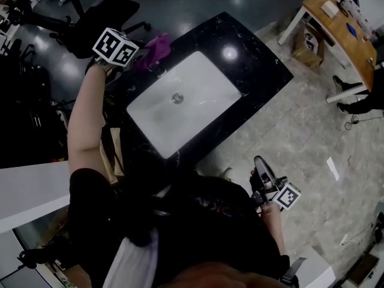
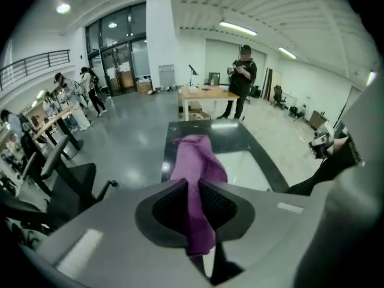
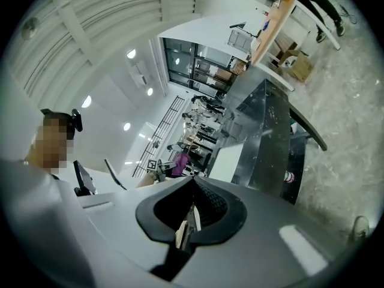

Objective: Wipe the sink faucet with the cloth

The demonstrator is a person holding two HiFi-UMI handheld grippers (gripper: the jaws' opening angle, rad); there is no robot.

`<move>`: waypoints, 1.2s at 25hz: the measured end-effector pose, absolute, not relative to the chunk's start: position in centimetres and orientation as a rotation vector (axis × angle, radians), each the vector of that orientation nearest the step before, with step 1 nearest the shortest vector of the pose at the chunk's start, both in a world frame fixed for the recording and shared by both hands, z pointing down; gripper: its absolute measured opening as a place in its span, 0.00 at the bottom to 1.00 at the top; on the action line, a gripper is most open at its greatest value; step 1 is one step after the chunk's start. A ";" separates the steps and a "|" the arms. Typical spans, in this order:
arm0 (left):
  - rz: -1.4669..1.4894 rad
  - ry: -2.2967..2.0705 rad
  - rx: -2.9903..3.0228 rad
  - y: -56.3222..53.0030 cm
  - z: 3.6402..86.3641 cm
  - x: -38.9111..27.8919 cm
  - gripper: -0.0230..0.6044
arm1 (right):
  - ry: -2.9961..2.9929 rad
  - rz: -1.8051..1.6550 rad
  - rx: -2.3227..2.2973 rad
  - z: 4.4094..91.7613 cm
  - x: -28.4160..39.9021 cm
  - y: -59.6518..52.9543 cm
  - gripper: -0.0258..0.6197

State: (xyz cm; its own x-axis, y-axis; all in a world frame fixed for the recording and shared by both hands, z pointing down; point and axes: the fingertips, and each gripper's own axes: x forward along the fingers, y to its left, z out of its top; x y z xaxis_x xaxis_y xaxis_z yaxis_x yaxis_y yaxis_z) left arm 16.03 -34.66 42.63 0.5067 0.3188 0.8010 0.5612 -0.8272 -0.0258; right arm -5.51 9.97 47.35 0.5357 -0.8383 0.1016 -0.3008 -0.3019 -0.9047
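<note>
My left claw grips the purple cloth at eleven o'clock of the sink; my right claw, at five o'clock, is closed on nothing. I think the wiping is not yet begun: next I must lower the cloth onto the faucet, which I cannot see here.

A sink is set in the middle of a counter, and a drain is seated at its centre. A cloth is gripped between the jaws of the left gripper, over the counter's far left edge, just beyond the sink. The right gripper, jaws together with nothing between them, is held off the counter's near right side, over the floor. A chair is placed beyond the counter at the left. A desk is stood well apart at the far right, with a box beneath it.
</note>
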 end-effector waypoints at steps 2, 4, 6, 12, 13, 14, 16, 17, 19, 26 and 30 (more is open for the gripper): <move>-1.275 -0.677 -2.425 -35.7 44.1 17.0 0.13 | 0.930 -0.739 -1.856 47.4 -5.2 9.8 0.06; -1.277 -0.576 -2.421 -37.5 44.4 18.5 0.13 | 0.916 -0.749 -1.848 47.5 -5.0 9.6 0.06; -1.273 -0.463 -2.415 -39.8 44.8 20.3 0.13 | 0.915 -0.764 -1.867 48.1 -4.7 9.7 0.06; -1.313 -0.275 -2.420 -44.5 46.4 23.1 0.12 | 0.898 -0.787 -1.852 48.8 -4.3 8.7 0.06; -1.310 -0.281 -2.451 -44.5 46.4 23.0 0.12 | 0.894 -0.790 -1.845 48.9 -4.2 8.6 0.06; -1.304 -0.292 -2.482 -44.3 46.3 22.8 0.12 | 0.895 -0.794 -1.844 49.0 -4.1 8.6 0.06; -1.286 -0.335 -2.538 -43.7 45.7 22.3 0.12 | 0.911 -0.801 -1.843 49.2 -4.0 8.5 0.06; -1.274 -0.372 -2.565 -43.0 45.2 21.9 0.12 | 0.924 -0.804 -1.837 49.1 -3.9 8.2 0.06; -1.258 -0.476 -2.594 -41.2 44.4 20.5 0.12 | 0.958 -0.813 -1.829 49.0 -3.7 7.6 0.06; -1.195 -0.749 -2.509 -33.8 43.4 14.0 0.12 | 1.043 -0.839 -1.738 48.3 -3.5 5.6 0.06; -1.182 -0.848 -2.446 -29.3 44.3 9.8 0.12 | 1.087 -0.861 -1.759 48.4 -3.9 5.8 0.06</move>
